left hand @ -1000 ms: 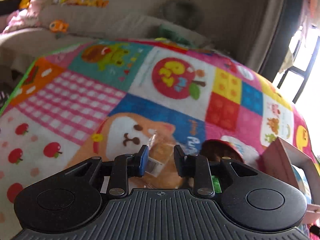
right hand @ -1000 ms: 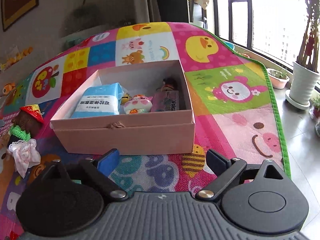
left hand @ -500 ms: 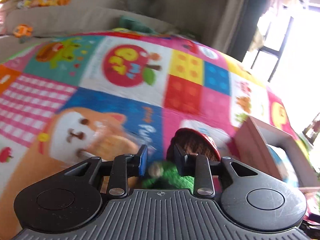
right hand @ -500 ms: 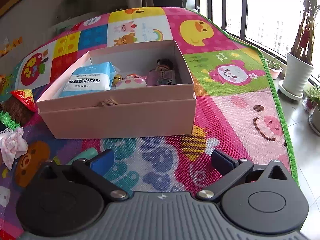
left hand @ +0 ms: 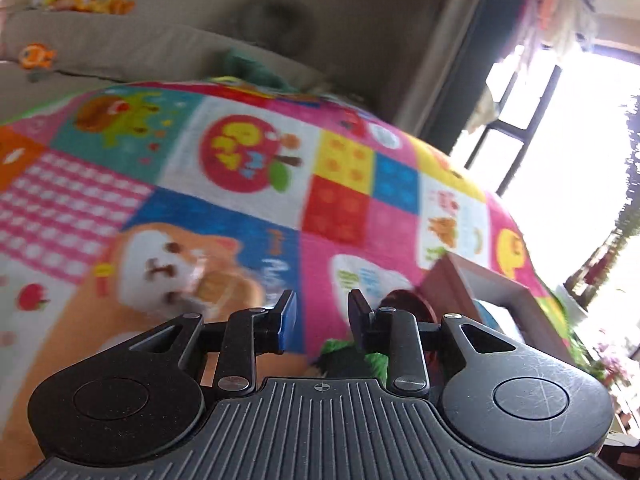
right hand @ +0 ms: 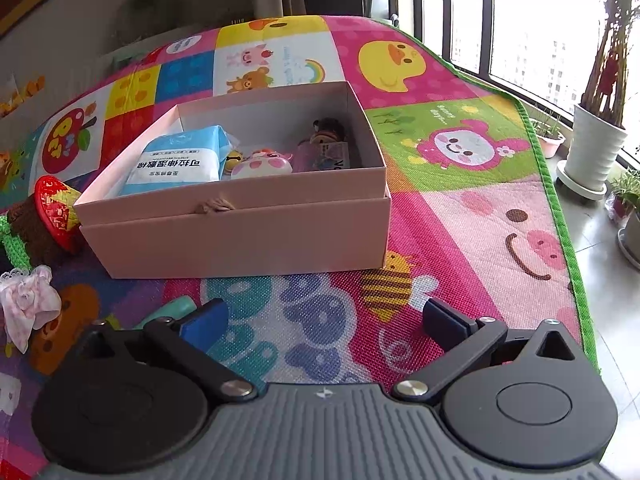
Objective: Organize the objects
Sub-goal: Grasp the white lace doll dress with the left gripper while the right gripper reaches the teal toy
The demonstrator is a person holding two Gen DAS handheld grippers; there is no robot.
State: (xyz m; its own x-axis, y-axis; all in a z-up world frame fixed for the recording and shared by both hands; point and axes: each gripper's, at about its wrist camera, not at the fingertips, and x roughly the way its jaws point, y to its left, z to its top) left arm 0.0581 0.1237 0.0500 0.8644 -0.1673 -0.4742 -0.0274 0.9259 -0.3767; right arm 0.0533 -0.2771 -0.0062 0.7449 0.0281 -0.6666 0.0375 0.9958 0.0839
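- The doll (right hand: 38,220), brown with a red hat and green trim, lies on the play mat (right hand: 460,216) off the left side of the right tongs (right hand: 324,318), its hat touching or nearly touching the left end of the pink box (right hand: 240,236).
- In the left view the doll (left hand: 404,304) sits just behind and below the right finger of the left tongs (left hand: 318,320), partly hidden; this view is blurred.
- Left tongs: fingers a little apart, nothing between them. Right tongs: spread wide, empty, low over the mat in front of the box.
- We judge the step in hand to be picking up the doll with the left tongs; best to centre the gap over its body, not the hat, before closing.
- A white lace piece (right hand: 26,304) lies near the doll, on our side; avoid snagging it.
- The box already holds a blue pack (right hand: 180,160) and small toys (right hand: 262,164); room is left at the near wall.
- The open mat right of the box gives clearance; the mat edge and a plant pot (right hand: 592,160) lie farther right.
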